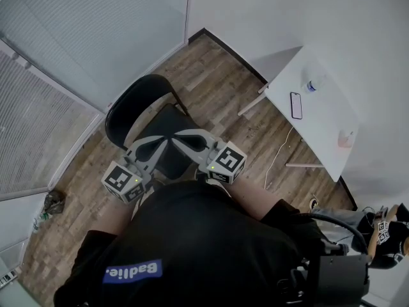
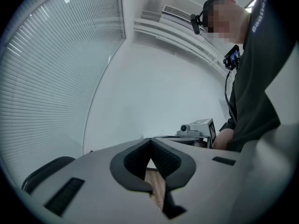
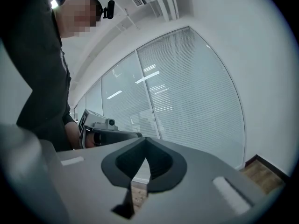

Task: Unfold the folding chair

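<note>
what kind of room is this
Probably an office or small meeting room: glass walls with slatted blinds, a white table carrying a phone and a water bottle, and a wood-look floor.

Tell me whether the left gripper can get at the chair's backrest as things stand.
Probably yes. The left gripper hangs over the chair, and the backrest lies just ahead of it with nothing in between. Its jaws are shut and empty, so they would need to open first.
</note>
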Demonstrator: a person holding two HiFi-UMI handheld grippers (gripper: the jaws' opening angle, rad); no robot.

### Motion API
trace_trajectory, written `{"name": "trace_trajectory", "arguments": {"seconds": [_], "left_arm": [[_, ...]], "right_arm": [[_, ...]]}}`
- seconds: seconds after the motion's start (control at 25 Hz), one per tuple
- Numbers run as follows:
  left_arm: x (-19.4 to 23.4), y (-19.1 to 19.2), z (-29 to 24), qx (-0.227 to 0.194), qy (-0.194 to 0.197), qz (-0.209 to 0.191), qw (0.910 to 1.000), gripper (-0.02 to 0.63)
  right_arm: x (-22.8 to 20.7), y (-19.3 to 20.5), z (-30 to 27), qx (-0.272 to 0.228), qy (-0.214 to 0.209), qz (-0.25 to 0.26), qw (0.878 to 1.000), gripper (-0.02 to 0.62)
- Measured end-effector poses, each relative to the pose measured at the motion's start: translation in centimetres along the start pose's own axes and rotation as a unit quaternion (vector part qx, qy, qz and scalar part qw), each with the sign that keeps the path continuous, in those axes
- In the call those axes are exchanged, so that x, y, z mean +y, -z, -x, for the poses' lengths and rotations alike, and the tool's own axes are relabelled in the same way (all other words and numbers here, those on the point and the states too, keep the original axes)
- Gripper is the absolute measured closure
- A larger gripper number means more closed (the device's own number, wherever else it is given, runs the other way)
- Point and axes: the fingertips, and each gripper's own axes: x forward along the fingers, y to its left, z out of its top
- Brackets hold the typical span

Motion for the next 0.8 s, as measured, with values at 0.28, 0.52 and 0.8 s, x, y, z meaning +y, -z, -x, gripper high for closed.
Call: {"name": "trace_trajectory", "arguments": {"seconds": [0.28, 0.52, 0.8], "left_arm": [[-0.1, 0.4, 0.6, 0.008, -0.005, 0.002, 1.0, 0.601], [-0.2, 1.0, 1.2, 0.009, -0.006, 0.003, 0.9999, 0.601], [-0.4, 1.4, 1.5, 0.013, -0.009, 0.003, 0.9999, 0.601]], "right_arm": [[0.5, 0.4, -0.2, 0.007, -0.003, -0.001, 1.0, 0.594], [0.9, 0.9, -0.1, 0.01, 0.0, -0.005, 1.0, 0.594], [1.1, 1.2, 0.1, 0.012, -0.001, -0.004, 1.0, 0.594]]}}
